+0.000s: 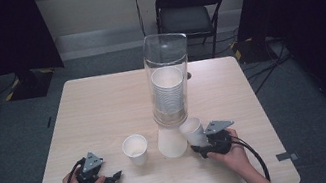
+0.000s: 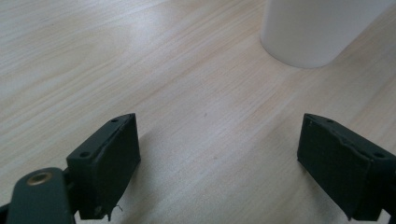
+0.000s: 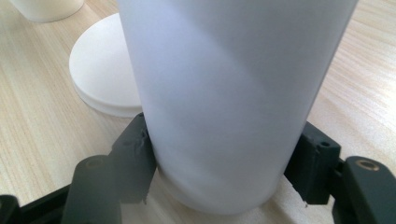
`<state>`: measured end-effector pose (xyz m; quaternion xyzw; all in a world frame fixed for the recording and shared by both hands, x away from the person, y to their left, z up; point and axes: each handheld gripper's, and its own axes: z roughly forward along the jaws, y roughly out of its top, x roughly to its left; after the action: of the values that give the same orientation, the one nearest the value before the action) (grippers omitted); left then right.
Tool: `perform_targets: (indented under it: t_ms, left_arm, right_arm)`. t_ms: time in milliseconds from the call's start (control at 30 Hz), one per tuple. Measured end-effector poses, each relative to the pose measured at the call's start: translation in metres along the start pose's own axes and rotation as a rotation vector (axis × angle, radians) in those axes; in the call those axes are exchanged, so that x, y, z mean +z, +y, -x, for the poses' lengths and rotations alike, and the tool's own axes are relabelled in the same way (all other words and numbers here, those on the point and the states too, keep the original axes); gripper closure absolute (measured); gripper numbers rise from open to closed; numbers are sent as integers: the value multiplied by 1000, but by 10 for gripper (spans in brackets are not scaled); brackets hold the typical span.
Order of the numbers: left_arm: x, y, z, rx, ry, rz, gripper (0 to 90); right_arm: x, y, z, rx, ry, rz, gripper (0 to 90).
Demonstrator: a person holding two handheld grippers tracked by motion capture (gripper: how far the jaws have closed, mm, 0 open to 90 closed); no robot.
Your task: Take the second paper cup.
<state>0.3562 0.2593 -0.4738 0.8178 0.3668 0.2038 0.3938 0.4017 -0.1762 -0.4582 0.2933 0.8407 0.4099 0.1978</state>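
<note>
One cup (image 3: 224, 93) — in right tool (image 3: 224, 186)

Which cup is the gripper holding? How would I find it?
Find the tall clear plastic tube of stacked white cups mid-table. Just right of its base, a white paper cup leans, tilted, in the right hand-held gripper. The other loose cups stand free.

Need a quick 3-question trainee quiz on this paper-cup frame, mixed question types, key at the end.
1. True or false: the left gripper holds a cup.
2. What is the right gripper clamped on? A) the upright cup B) a tilted cup C) the clear dispenser
3. What sits inside the dispenser?

Key:
1. False; its jaws stand open over bare table.
2. B.
3. A stack of white cups.
</note>
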Motion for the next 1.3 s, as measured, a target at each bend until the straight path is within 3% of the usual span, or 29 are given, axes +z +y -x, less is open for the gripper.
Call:
perform_targets:
  t_ms: [167, 300, 333, 400, 433, 467, 500, 533, 600, 633, 733, 767, 867, 1033, 1133, 1300]
  left_arm:
    - [0, 0, 0, 7, -5, -2, 140]
    - [-1, 1, 3, 28, -52, 0, 156]
    - [-1, 3, 7, 42, -100, -10, 156]
    - [-1, 7, 13, 56, -157, -22, 171]
    - [-1, 7, 13, 56, -157, -22, 174]
    - [0, 9, 19, 80, -207, -29, 174]
    - [0, 9, 19, 80, -207, -29, 174]
    - [0, 10, 25, 111, -241, -42, 175]
    - [-1, 12, 33, 120, -280, -31, 176]
    - [-1, 12, 33, 120, -280, -31, 177]
    - [-2, 19, 53, 143, -362, -2, 171]
    - [-2, 19, 53, 143, -362, -2, 171]
    - [-1, 31, 74, 184, -415, 12, 169]
    - [8, 40, 94, 230, -438, 8, 170]
    - [15, 46, 103, 215, -452, 8, 167]
    - [25, 54, 113, 186, -436, 24, 164]
  right_arm:
    - [-2, 0, 1, -1, -6, 16, 342]
    - [-7, -1, 2, 11, 1, 60, 343]
    - [-8, -2, 3, 18, 5, 67, 342]
    - [-10, -6, 3, 18, 5, 60, 342]
    - [-10, -6, 3, 18, 5, 60, 342]
    - [-12, -6, 4, 8, 6, 71, 342]
    - [-12, -6, 4, 8, 6, 71, 342]
    - [-16, -6, 3, 12, 11, 92, 342]
    - [-18, -6, 1, 8, 7, 97, 342]
    - [-18, -6, 1, 8, 7, 97, 342]
    - [-19, -8, -4, -6, 19, 89, 342]
    - [-19, -8, -4, -6, 19, 89, 342]
    - [-21, -12, -5, -4, 25, 100, 342]
    - [-26, -15, -4, -4, 23, 99, 340]
    - [-27, -15, -5, -7, 22, 101, 340]
    - [-26, -16, -8, -17, 29, 89, 340]
